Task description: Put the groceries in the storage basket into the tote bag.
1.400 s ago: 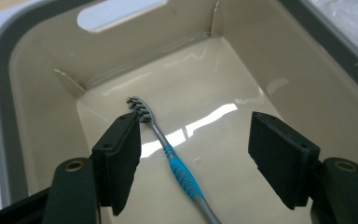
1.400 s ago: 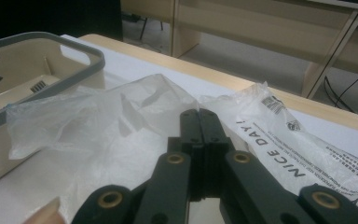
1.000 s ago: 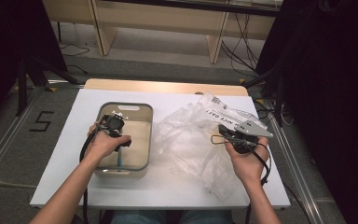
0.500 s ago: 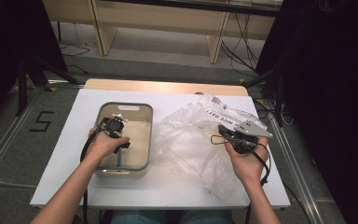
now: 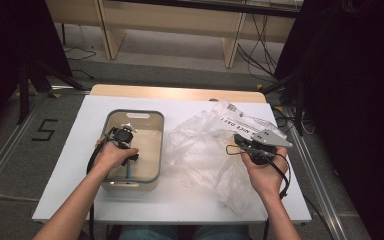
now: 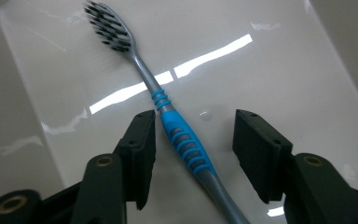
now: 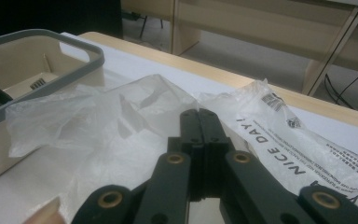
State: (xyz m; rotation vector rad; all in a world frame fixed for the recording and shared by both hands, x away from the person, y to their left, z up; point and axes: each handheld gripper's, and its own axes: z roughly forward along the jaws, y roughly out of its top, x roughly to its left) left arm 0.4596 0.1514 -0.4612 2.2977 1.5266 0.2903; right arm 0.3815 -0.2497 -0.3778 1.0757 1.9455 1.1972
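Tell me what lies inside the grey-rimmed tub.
A toothbrush lies on the tub floor, between the open left gripper fingers. The hand covers part of the floor.

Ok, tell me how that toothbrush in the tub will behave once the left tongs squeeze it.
The toothbrush looks rigid, so it should lift as one piece. Its ribbed blue grip sits between the open left tongs, which probably limits slipping. Lying on the tub's glossy floor, it may skid or twist if nudged off-centre.

The high view looks down from above; each gripper view looks closely along its fingers; the bin appears in all.
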